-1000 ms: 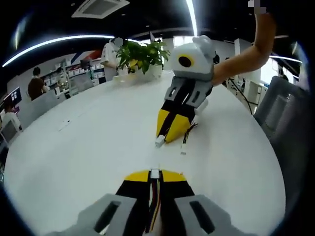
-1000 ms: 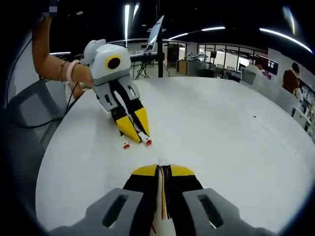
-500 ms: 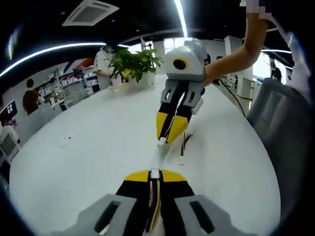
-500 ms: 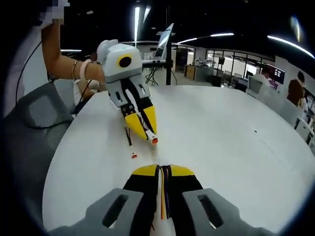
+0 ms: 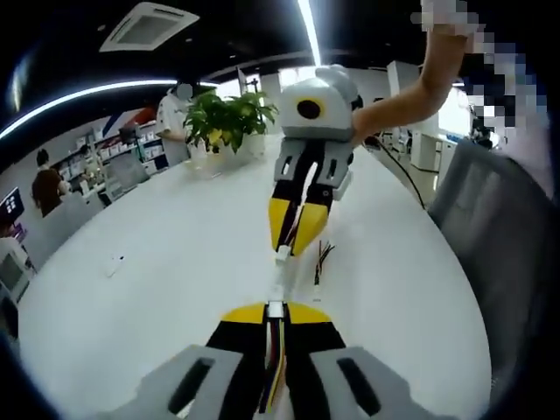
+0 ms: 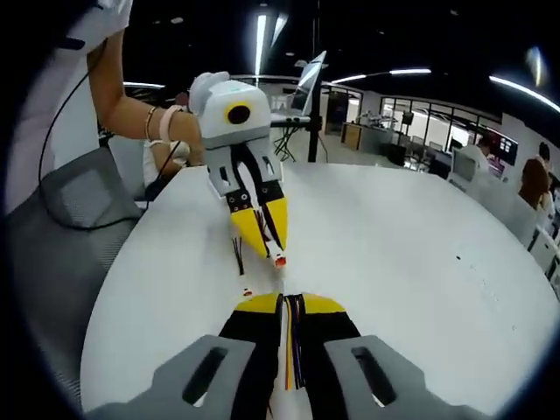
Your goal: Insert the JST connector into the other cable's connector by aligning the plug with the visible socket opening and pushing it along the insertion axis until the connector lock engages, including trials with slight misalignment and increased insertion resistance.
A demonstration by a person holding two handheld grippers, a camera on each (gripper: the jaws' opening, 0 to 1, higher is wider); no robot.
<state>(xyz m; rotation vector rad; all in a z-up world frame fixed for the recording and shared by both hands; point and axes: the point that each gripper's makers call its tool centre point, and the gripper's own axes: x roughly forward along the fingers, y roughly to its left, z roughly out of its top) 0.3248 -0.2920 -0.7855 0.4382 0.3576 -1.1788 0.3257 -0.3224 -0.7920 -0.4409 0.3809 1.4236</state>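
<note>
**Two grippers, two connectors, tip to tip**

The left gripper [image 5: 275, 308] pinched a small white connector [image 5: 276, 309] trailing coloured wires. The right gripper [image 5: 289, 248] pinched another white connector [image 5: 282, 255] just beyond it, above the white table [image 5: 175, 254]. One loose lead dangled.

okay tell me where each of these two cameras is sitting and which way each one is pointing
Left gripper view: rides the left gripper, facing the right gripper across the white table; a forearm shows.
Right gripper view: rides the right gripper, facing the left gripper; a forearm with bracelets shows.
Shared: both grippers, fingers shut on cables, tips nearly meeting above the table.
</note>
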